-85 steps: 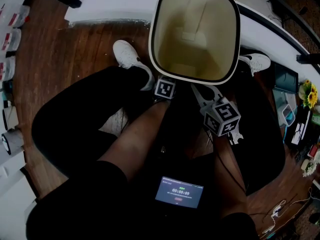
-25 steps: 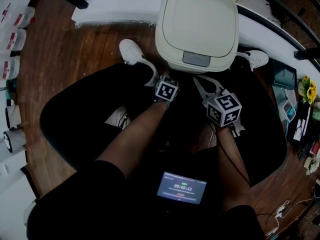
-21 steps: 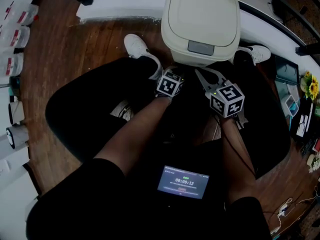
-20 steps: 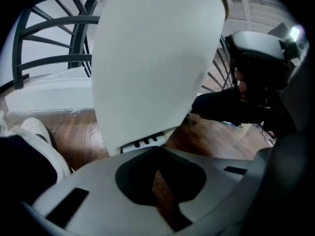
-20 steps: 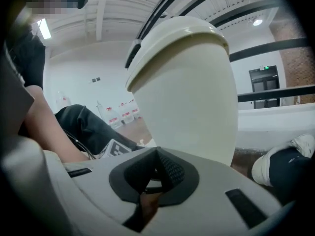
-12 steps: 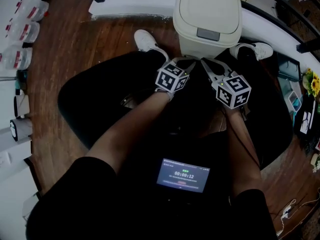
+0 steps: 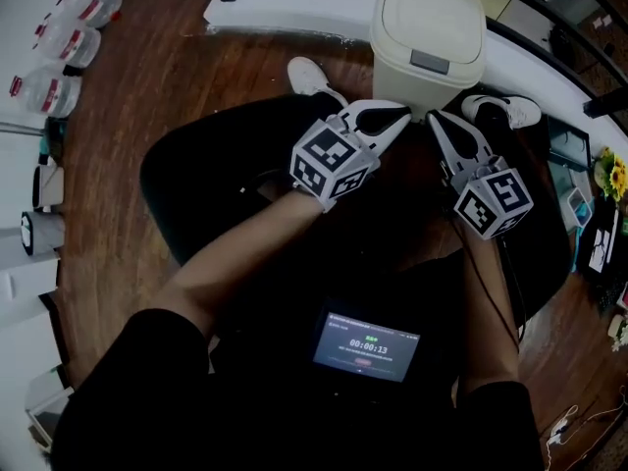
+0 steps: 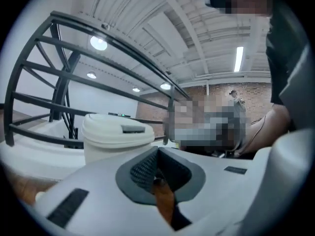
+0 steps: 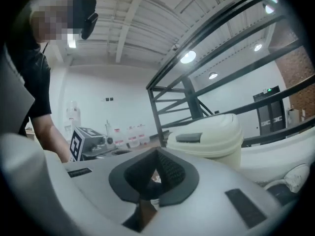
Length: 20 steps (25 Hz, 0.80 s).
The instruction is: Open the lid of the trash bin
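lid (image 7: 429, 8) is down on the bin (image 7: 428, 84); you hold left gripper (image 7: 391, 118) and right gripper (image 7: 441, 123) near it, both jaws together and empty, probably lined up for the grey tab (image 7: 432, 62).

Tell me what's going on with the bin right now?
A person holds a gripper in each hand, facing a cream trash bin. Its lid is down, so the bin is not open. The left gripper and the right gripper both sit short of the bin, touching nothing. Each has its jaws together and empty.
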Motion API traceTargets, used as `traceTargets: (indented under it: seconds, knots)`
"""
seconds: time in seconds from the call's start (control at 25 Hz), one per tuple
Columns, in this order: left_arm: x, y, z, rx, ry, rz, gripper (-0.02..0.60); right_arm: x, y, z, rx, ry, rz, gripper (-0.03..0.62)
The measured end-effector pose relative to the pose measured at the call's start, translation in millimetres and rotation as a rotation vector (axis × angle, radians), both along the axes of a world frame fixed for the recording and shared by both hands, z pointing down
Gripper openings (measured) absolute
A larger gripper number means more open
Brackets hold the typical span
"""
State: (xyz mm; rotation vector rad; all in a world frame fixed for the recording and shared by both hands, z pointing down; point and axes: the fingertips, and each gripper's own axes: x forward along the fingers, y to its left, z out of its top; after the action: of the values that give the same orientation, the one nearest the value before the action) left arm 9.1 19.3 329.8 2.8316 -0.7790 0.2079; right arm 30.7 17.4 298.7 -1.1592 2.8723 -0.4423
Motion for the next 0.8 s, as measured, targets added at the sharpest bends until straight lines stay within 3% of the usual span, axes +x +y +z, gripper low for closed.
traceTargets:
  seconds: [0.16,0.32,0.48,0.8]
  knots:
    - [-12,43,-38,0.082,0.052,0.043,0.037,-7,31,-34,0.061,-0.026,-0.003,0.023]
    - [-23,80,-60,0.119,0.092,0.061,0.037,-15,66,-48,0.127,0.006,-0.003,0.021]
    - [-32,101,-78,0.219,0.126,0.053,0.037,-21,91,-48,0.163,0.032,-0.001,0.023]
    - [-47,117,-84,0.236,0.180,0.050,0.037,-39,121,-48,0.209,0.045,-0.017,0.021]
